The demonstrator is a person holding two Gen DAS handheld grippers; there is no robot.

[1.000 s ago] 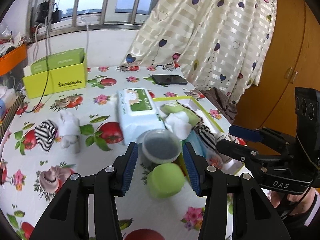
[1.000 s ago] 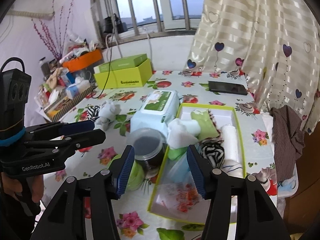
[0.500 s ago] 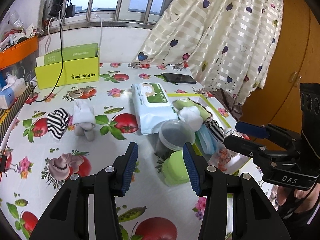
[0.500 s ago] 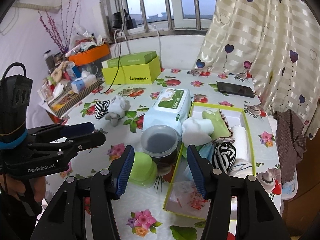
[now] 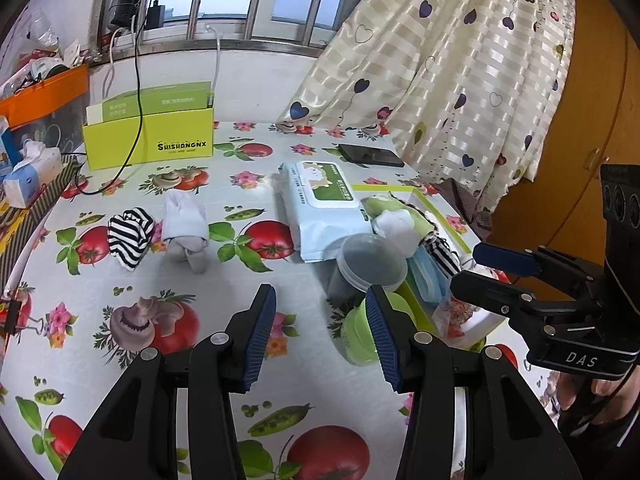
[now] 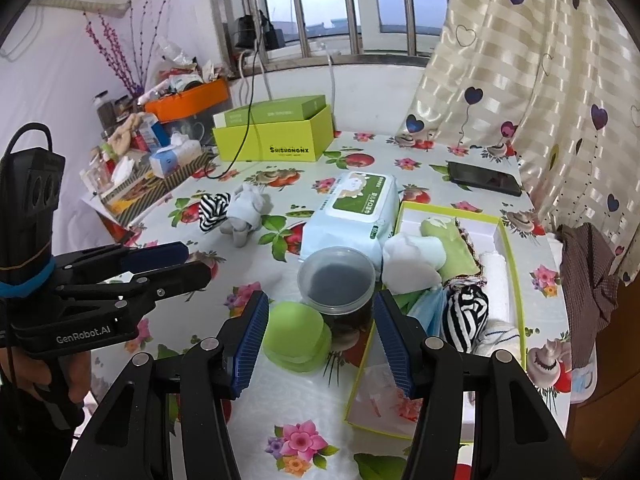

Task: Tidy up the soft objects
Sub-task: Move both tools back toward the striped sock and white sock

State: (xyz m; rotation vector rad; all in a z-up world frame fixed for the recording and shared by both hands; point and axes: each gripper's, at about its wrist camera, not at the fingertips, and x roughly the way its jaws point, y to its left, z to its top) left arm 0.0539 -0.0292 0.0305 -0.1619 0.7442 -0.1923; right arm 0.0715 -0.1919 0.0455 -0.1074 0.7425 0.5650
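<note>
A table (image 5: 224, 364) with a fruit-and-flower cloth carries a mix of things. Near the middle stand a clear plastic tub (image 6: 337, 280) with a dark inside and, just left of it in the right wrist view, a green round lid (image 6: 297, 336); both sit directly ahead of the right gripper (image 6: 316, 340), between it and the rest of the table. A pack of wet wipes (image 6: 354, 216) lies just beyond the tub. Farther off are a yellow-green cardboard box (image 5: 150, 142) with a black cable (image 5: 136, 80) draped over it, and a black phone (image 6: 484, 178) near the curtain (image 5: 460, 72).

Two rolled socks lie loose on the cloth to the left: one striped black and white sock (image 5: 130, 236) and one pale grey sock (image 5: 186, 230), just beside each other.

To the right a shallow tray (image 6: 508, 248) with a yellow-green rim holds several soft things: a white bundle (image 6: 412, 258), a green one (image 6: 448, 240), a striped roll (image 6: 466, 316), a white rolled cloth (image 6: 496, 280) and a blue face mask (image 6: 430, 306).

The left gripper (image 5: 320, 334) has its jaws apart over bare cloth, with nothing between them. The right gripper's jaws are also wide apart, holding nothing.
</note>
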